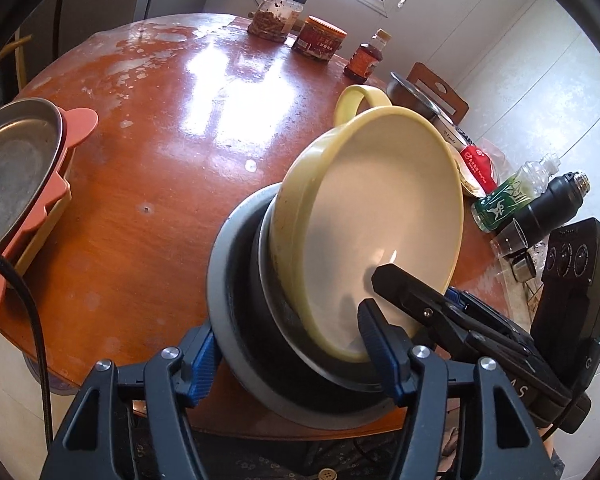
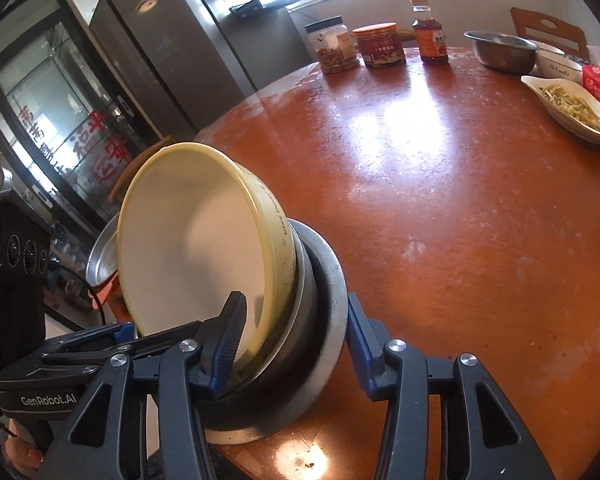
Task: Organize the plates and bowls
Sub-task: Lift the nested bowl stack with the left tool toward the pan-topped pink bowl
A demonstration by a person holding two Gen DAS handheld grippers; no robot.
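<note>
A stack of nested bowls stands tilted on edge at the near rim of the round table: a yellow bowl (image 1: pixel 376 216) (image 2: pixel 196 240) with a loop handle, inside a steel bowl (image 1: pixel 276 312) (image 2: pixel 296 308), inside a grey bowl (image 1: pixel 228 280) (image 2: pixel 328 280). My left gripper (image 1: pixel 296 356) straddles the stack, one finger outside the grey bowl, one inside the yellow bowl. My right gripper (image 2: pixel 296 344) straddles it from the other side in the same way. Both sets of jaws stand wide around the stack; how firmly they press is unclear.
A steel tray (image 1: pixel 16 160) on orange and yellow trays sits at the left. Jars (image 1: pixel 278 14) (image 2: pixel 334 46), a sauce bottle (image 1: pixel 366 58) (image 2: pixel 430 32), a steel bowl (image 2: pixel 502 50), a dish of food (image 2: pixel 572 108) and bottles (image 1: pixel 508 192) line the far and right edges.
</note>
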